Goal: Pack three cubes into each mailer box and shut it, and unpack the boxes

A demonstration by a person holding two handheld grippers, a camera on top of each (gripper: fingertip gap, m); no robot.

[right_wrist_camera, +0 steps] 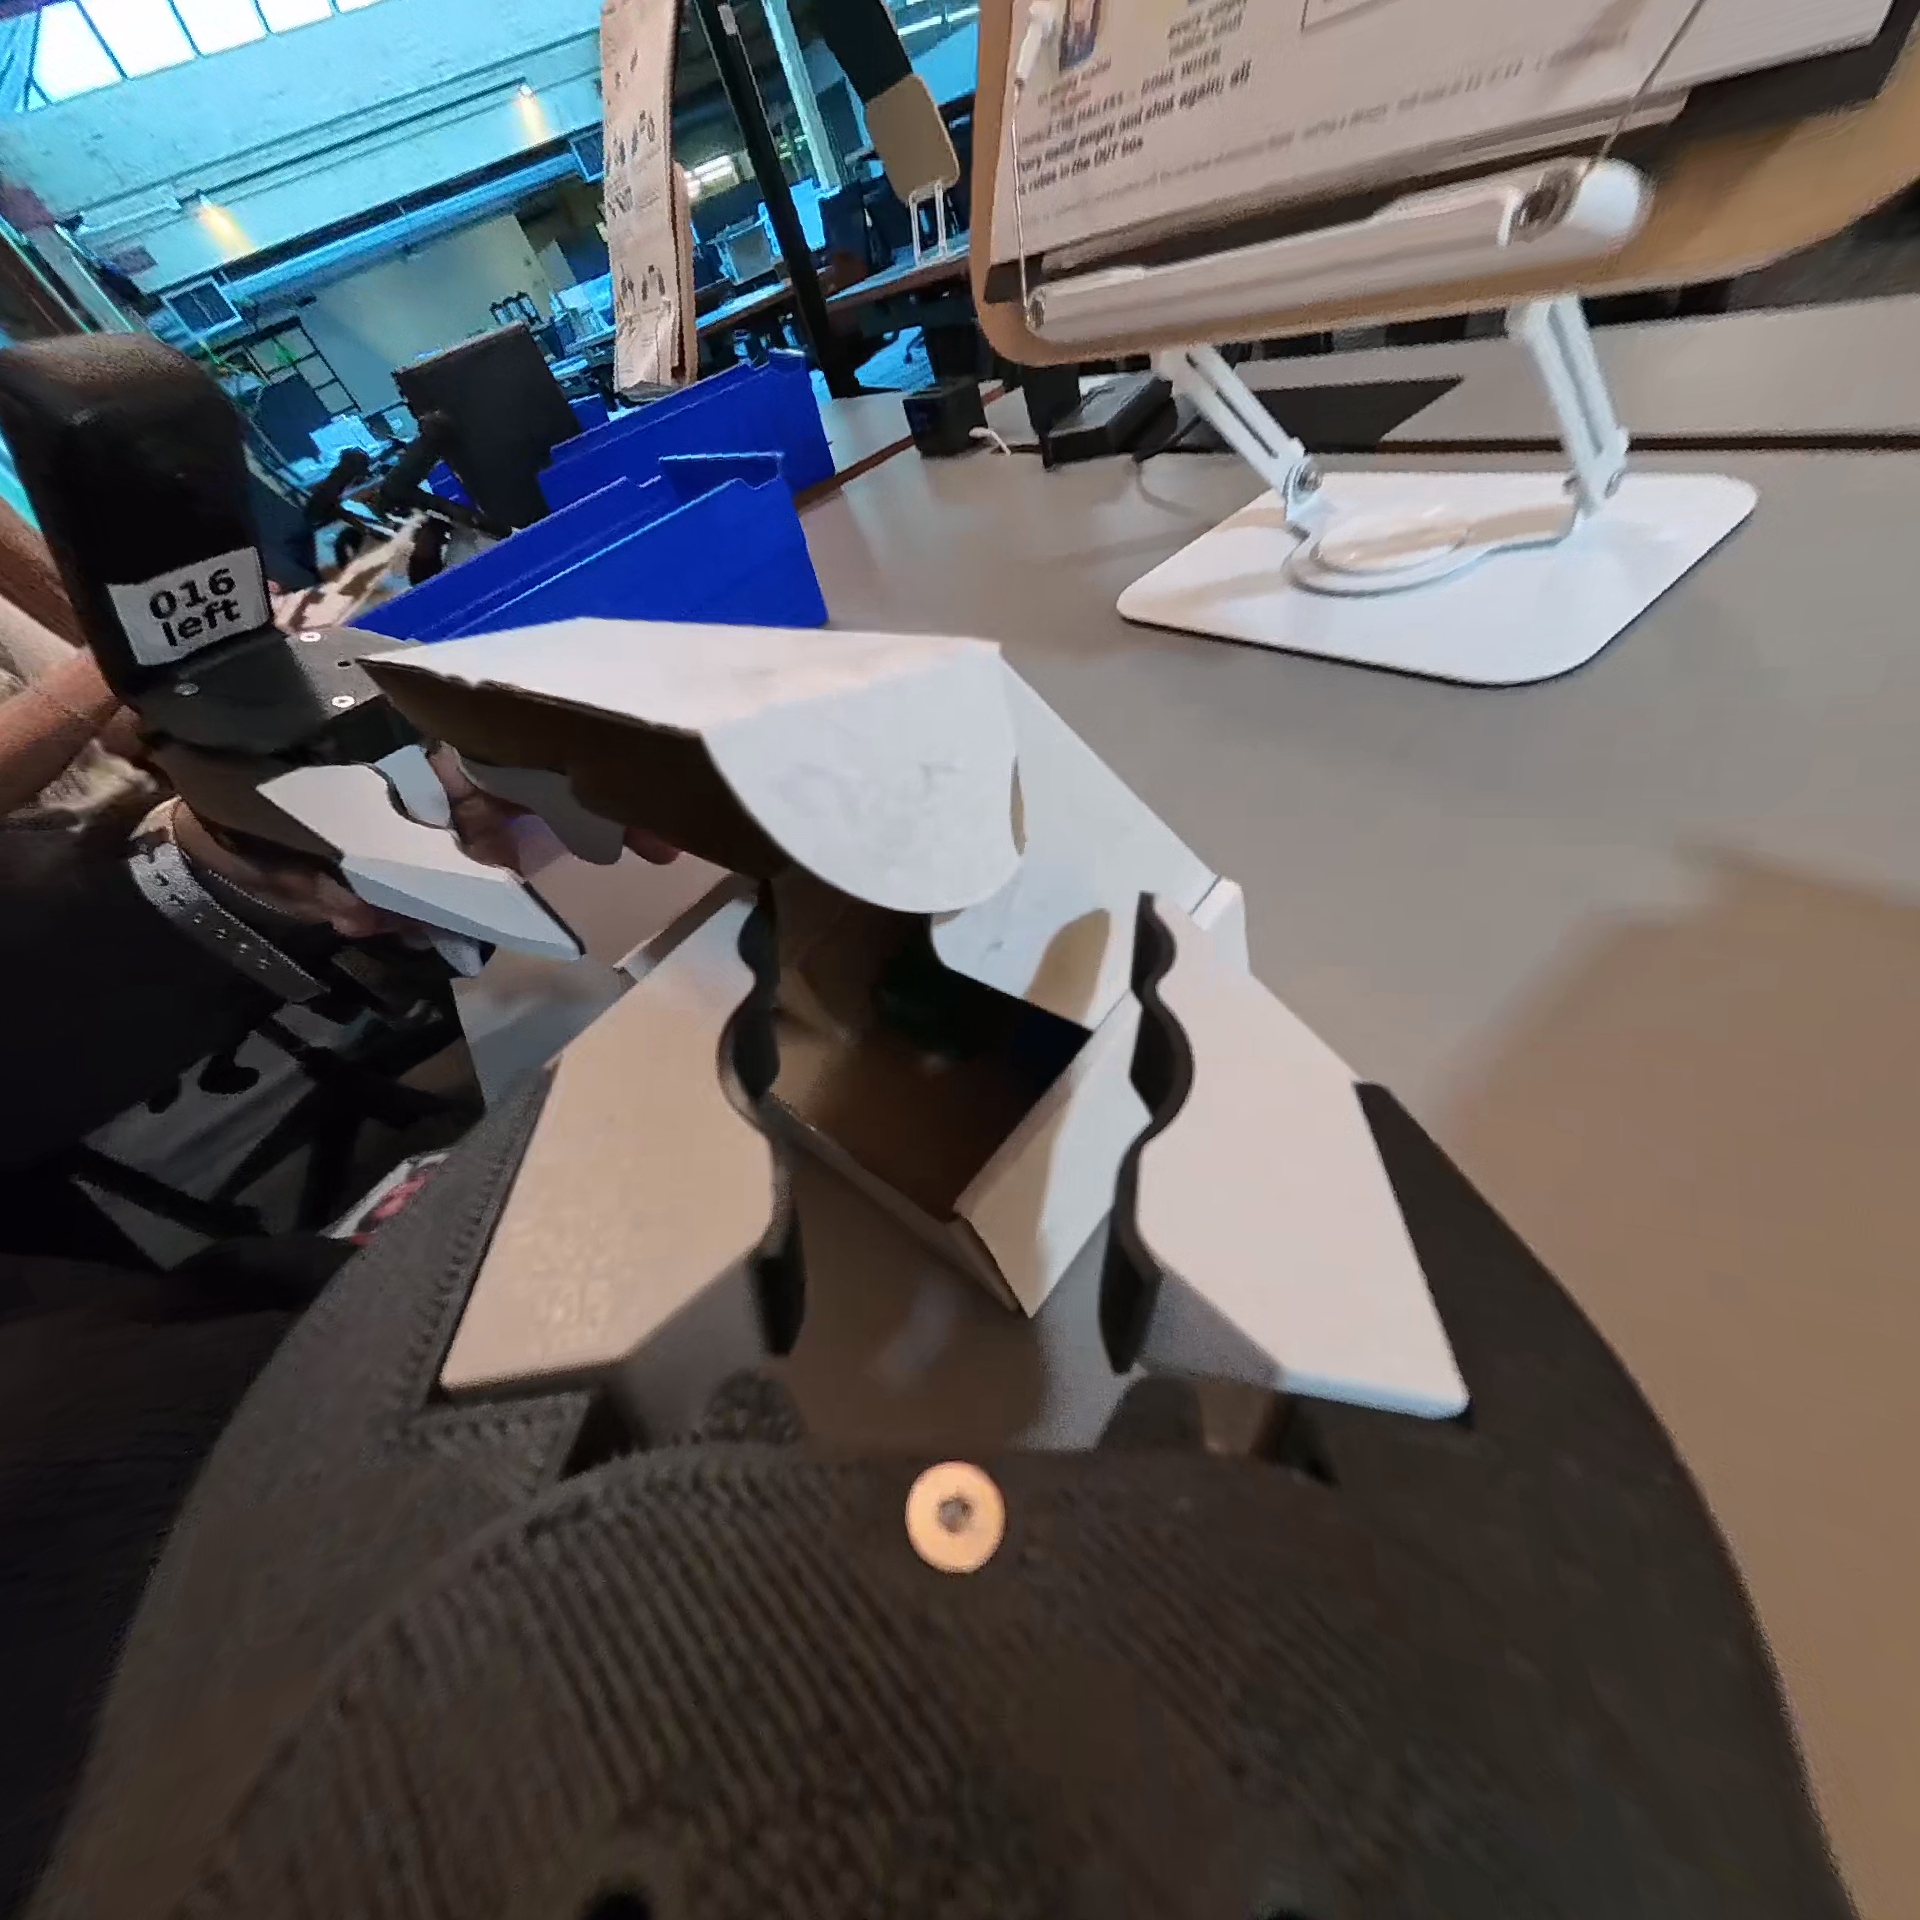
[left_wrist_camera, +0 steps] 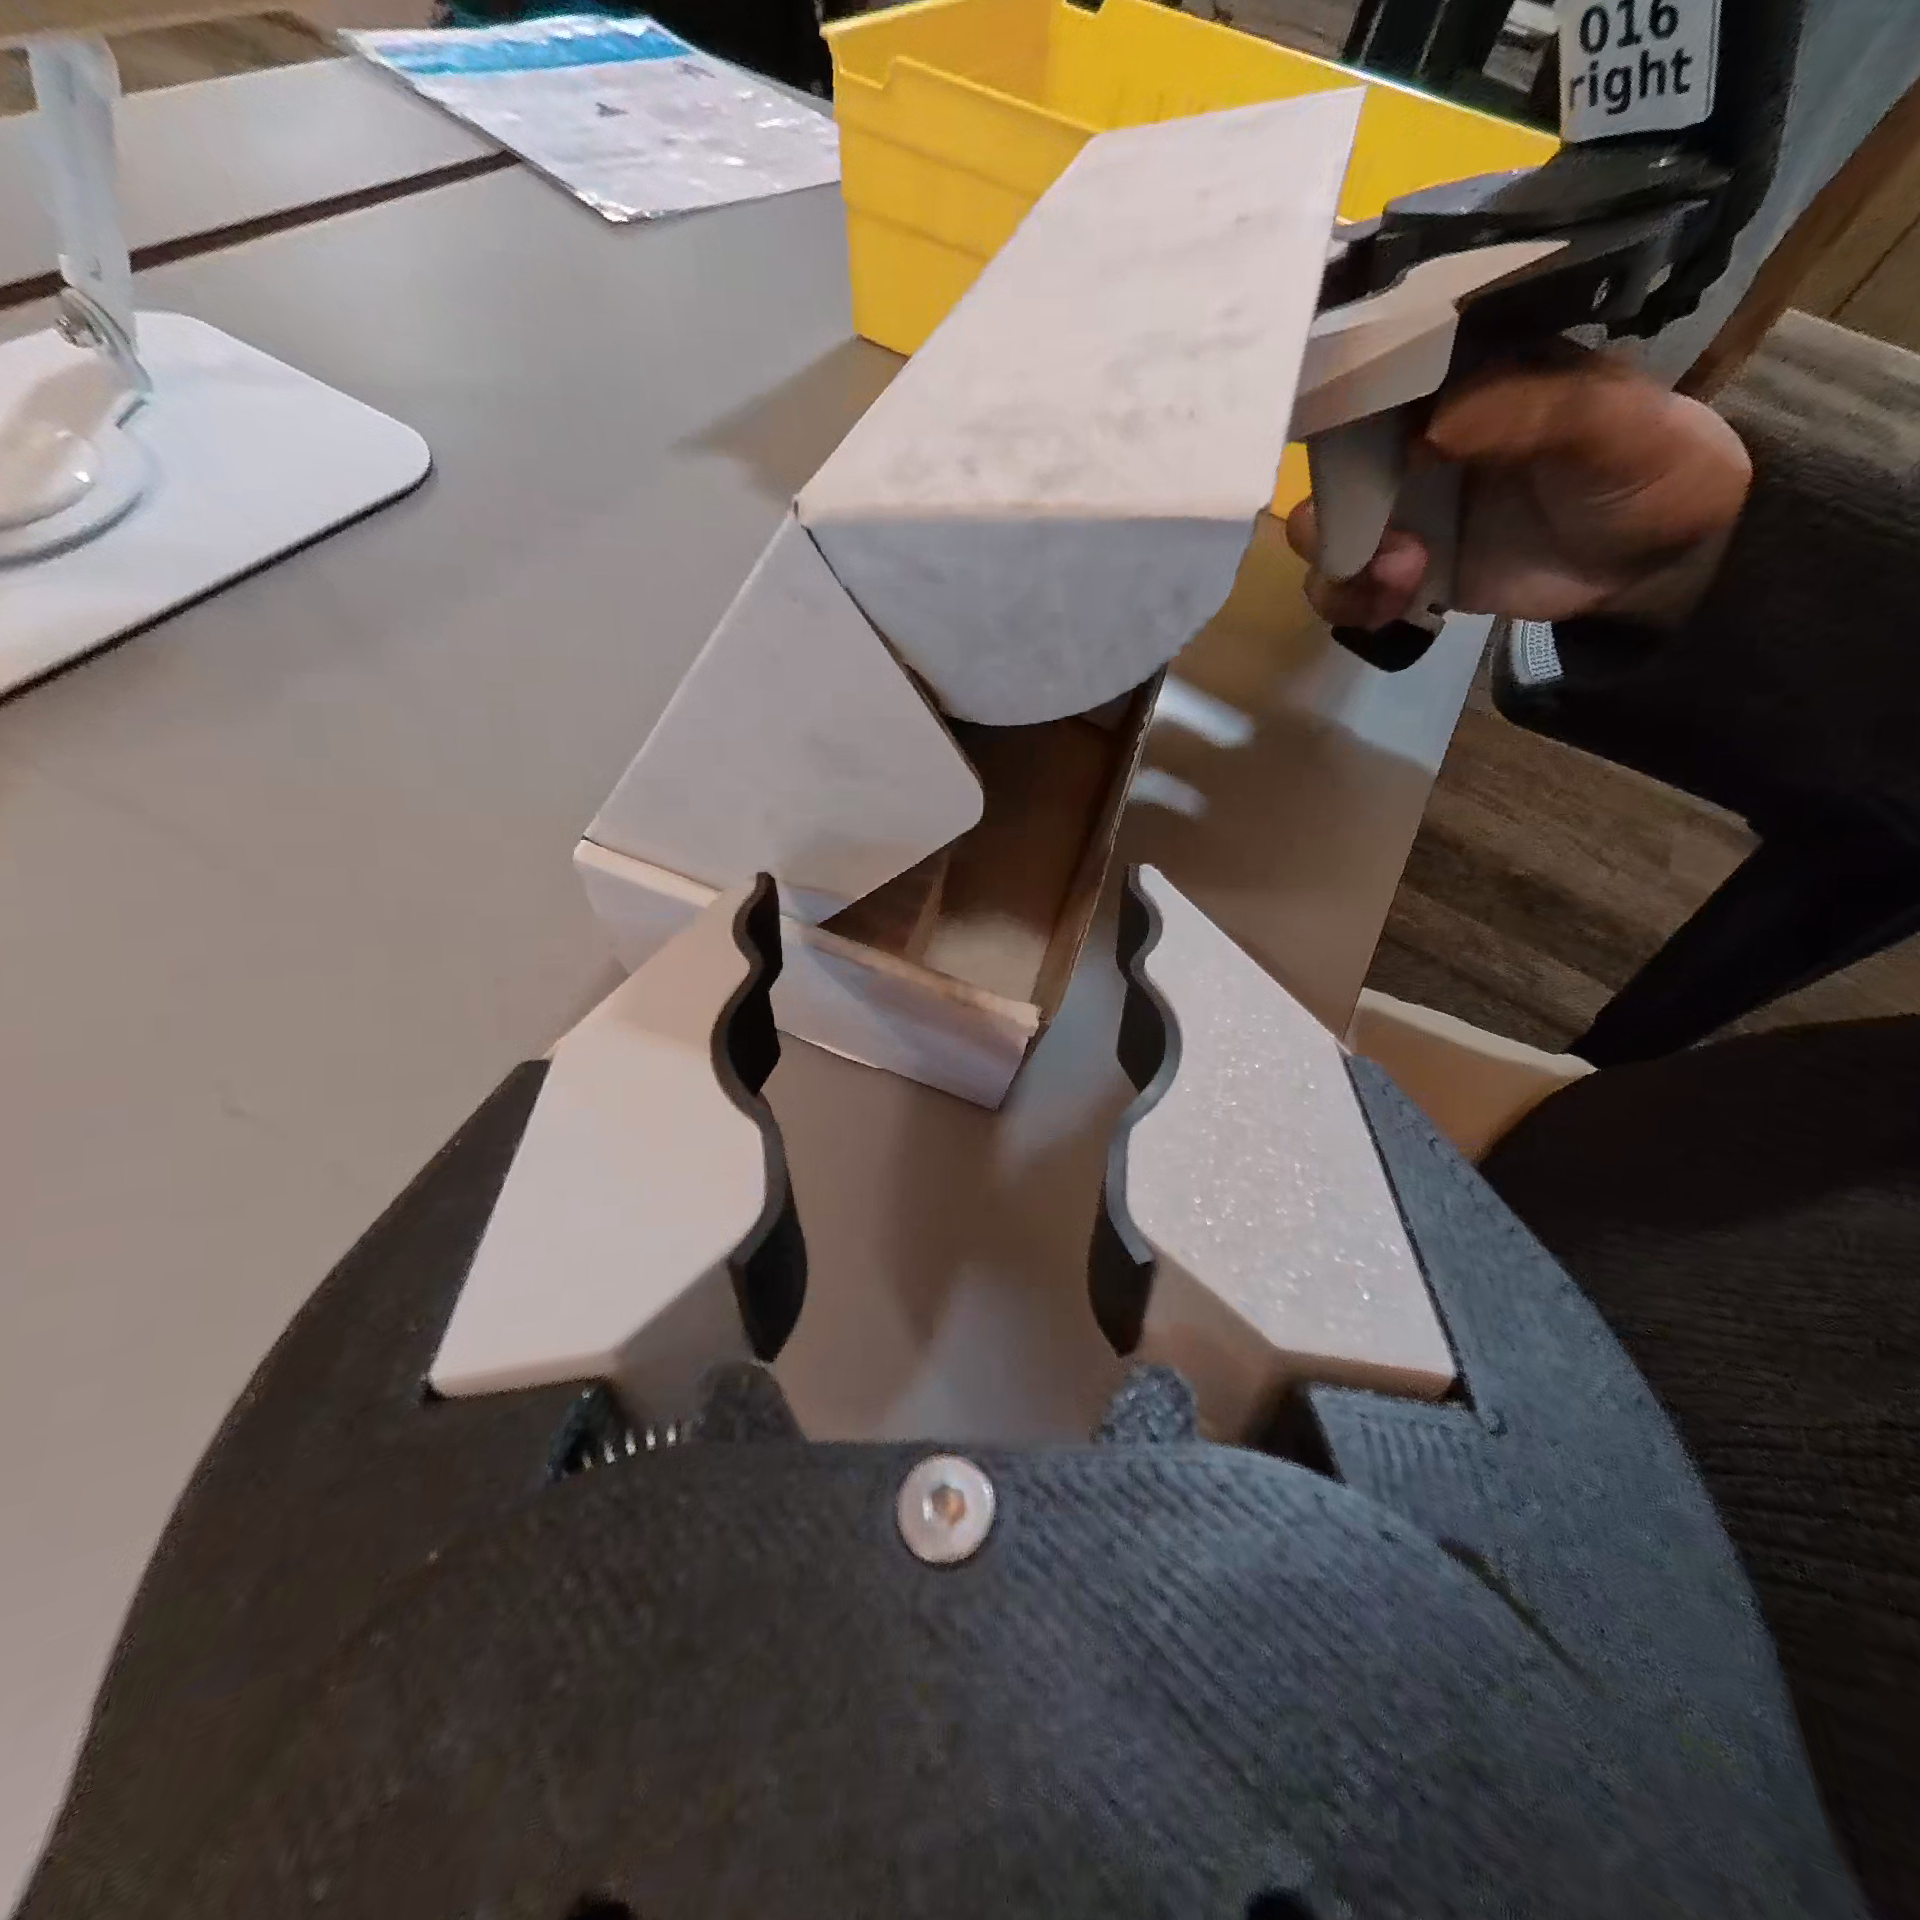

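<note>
The broad grey-brown bench (left_wrist_camera: 312, 727) carries everything. Toward its far side stand a yellow plastic bin (left_wrist_camera: 935, 177) and, across from it, blue plastic bins (right_wrist_camera: 644, 561); a white metal document stand (right_wrist_camera: 1455, 582) sits nearer the middle.

The white cardboard mailer box (left_wrist_camera: 790, 790) rests on the bench just in front of both grippers, close to the near edge. Its lid (left_wrist_camera: 1122, 343) is raised at a slant, the rounded side flaps (right_wrist_camera: 883, 790) hanging free, so the box is neither shut nor fully open. The brown interior that shows looks bare: no cubes can be seen, though part of the inside is hidden by the lid and flaps.

The left gripper (left_wrist_camera: 945, 1049) has its fingers spread, grasping nothing, with the box's near corner just ahead of the gap. The right gripper (right_wrist_camera: 951, 1081) is likewise released, the box's open end showing between its fingers; whether it props the lid's edge cannot be told for certain.

As a judgement, this box is mid-way: either being opened for packing or just emptied, with closing yet to be done. How many other boxes are finished cannot be told.
</note>
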